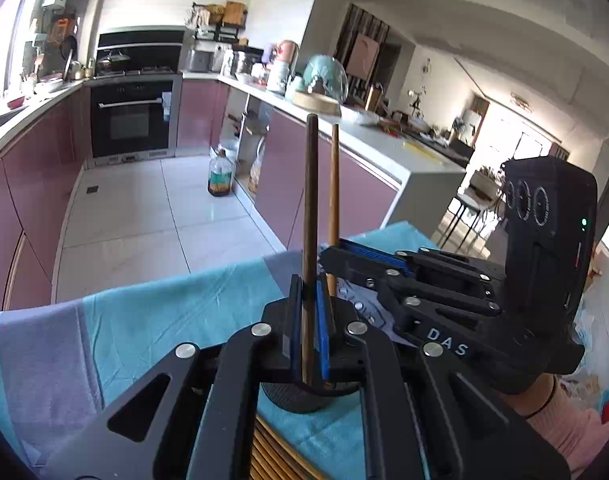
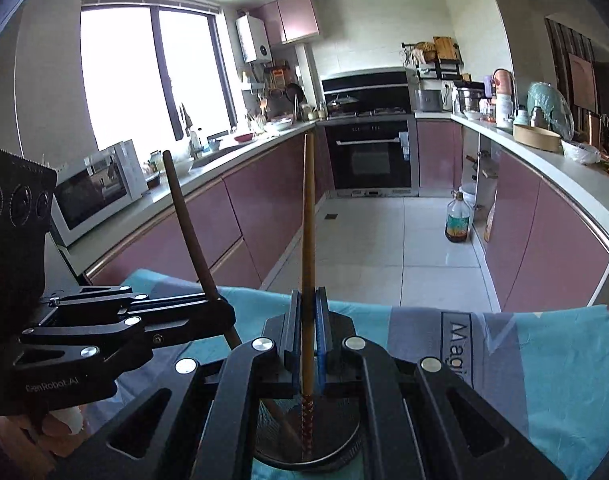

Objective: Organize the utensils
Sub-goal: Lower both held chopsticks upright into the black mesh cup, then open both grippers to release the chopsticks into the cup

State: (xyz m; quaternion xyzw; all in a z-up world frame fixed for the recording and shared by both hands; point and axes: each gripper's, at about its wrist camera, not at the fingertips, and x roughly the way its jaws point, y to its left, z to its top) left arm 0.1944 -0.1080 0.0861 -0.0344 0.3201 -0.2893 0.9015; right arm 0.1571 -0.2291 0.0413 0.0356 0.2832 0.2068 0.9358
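Two chopsticks stand upright over the black mesh holder (image 2: 308, 436), one in each of my grippers. My left gripper (image 1: 309, 320) is clamped on the dark brown chopstick (image 1: 310, 208), its blue pads pressed against the shaft. My right gripper (image 2: 309, 332) is clamped the same way on the lighter chopstick (image 2: 307, 240), whose patterned lower end reaches down inside the holder. In the right wrist view the dark chopstick (image 2: 186, 224) leans away from the holder toward the microwave (image 2: 92, 188) side, and its tip also sits inside the holder's rim. The two gripper heads crowd just beside each other above the holder, so I have little room between them. The holder rests on a teal and grey cloth (image 1: 152, 312), well in from the cloth's far edge. Beyond that edge the tiled floor (image 2: 384, 248) lies open between the cabinet runs. More chopsticks (image 1: 272, 456) lie flat on the near side of the holder.
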